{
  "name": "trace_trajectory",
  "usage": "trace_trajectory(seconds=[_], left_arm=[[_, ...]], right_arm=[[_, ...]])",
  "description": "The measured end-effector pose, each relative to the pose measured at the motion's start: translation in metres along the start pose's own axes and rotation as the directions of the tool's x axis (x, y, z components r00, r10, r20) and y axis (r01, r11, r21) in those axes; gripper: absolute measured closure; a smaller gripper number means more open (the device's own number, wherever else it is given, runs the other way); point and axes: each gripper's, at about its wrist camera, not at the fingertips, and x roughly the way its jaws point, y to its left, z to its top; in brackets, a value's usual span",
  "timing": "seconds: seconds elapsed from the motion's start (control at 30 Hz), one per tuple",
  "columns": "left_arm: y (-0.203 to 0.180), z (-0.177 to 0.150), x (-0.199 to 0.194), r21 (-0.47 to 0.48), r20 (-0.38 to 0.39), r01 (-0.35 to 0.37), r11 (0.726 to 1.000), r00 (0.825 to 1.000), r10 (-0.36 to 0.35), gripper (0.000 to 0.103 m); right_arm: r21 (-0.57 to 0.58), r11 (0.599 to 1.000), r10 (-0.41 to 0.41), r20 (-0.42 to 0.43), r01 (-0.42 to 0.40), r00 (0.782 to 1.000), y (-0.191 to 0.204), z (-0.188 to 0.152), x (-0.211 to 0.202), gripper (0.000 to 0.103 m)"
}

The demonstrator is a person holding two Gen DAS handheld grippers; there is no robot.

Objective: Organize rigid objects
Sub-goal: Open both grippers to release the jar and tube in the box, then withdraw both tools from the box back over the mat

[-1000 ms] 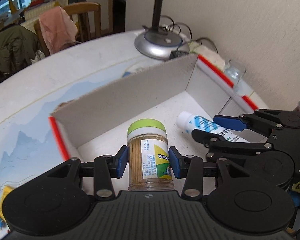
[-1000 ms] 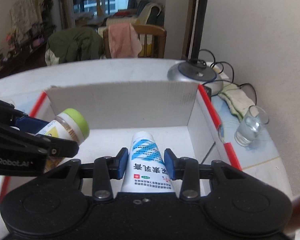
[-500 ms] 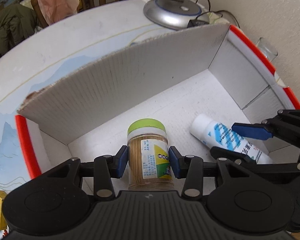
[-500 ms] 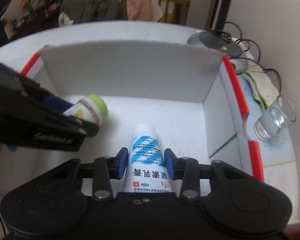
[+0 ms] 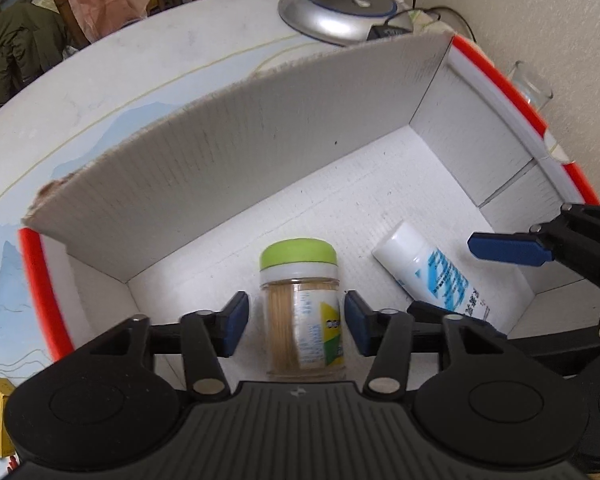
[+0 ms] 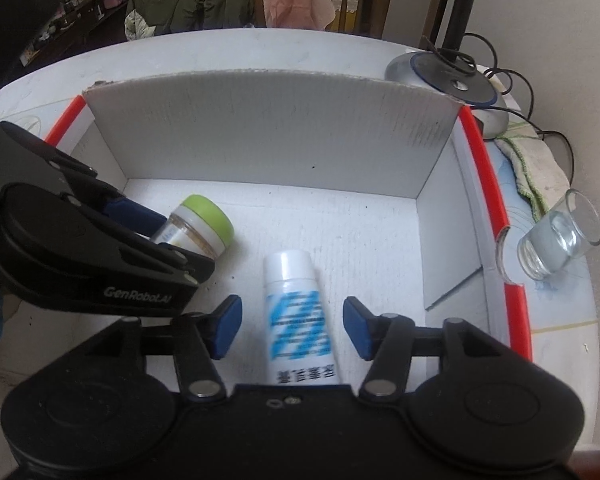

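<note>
Reaching down into the white cardboard box (image 5: pixel 236 168) with red-edged rims, sitting on the round counter (image 5: pixel 112 68).

Left claw (image 5: pixel 296 322): jaws opening, blue pads (image 5: pixel 236 322) standing clear of the toothpick jar (image 5: pixel 302 312) on both sides, with the jar between them but no longer pinched. Jar with green lid resting on the box floor, toward the left half of the box.

Right claw (image 6: pixel 292 326): jaws opening too, pads (image 6: pixel 226 330) parting from the white-and-blue tube (image 6: pixel 298 316), visible gaps on either side. Tube lying flat on the box floor, cap pointing toward the far wall, near the middle of the box and just right of the jar, the two apart.

Seen from the right wrist view, the left claw (image 6: pixel 180 248) straddling the jar (image 6: pixel 202 230), which looks tilted from this angle.

Outside the box: a glass of water (image 6: pixel 560 240) standing on the counter just beside the right rim, a lamp base (image 6: pixel 448 80) with cables behind the far corner, a crumpled cloth (image 6: pixel 528 164) between them.
</note>
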Motion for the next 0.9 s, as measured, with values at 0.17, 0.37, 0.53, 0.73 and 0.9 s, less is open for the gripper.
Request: trace_trajectory(seconds=[0.17, 0.37, 0.53, 0.73, 0.9], left_arm=[[0.005, -0.007, -0.023, -0.011, 0.054, 0.011, 1.0, 0.998, -0.011, 0.047], [0.008, -0.019, -0.06, -0.015, 0.133, 0.017, 1.0, 0.991, -0.015, 0.047], [0.013, -0.034, -0.092, -0.029, 0.201, 0.022, 0.999, 0.979, -0.016, 0.047], [0.021, -0.06, -0.127, -0.033, 0.276, 0.003, 0.999, 0.961, 0.006, 0.047], [0.034, -0.087, -0.158, -0.05, 0.346, -0.007, 0.999, 0.938, 0.024, 0.047]], right_arm=[[0.007, 1.0, 0.005, 0.034, -0.005, 0.999, 0.003, -0.004, -0.014, 0.046], [0.007, 1.0, 0.007, 0.089, -0.008, 0.996, 0.011, -0.005, -0.036, 0.046], [-0.003, 1.0, 0.017, 0.138, -0.017, 0.99, 0.024, -0.008, -0.056, 0.044], [-0.004, 0.999, 0.035, 0.202, -0.035, 0.979, 0.039, -0.013, -0.083, 0.043], [-0.011, 0.999, 0.042, 0.236, -0.041, 0.971, 0.054, -0.016, -0.099, 0.041]])
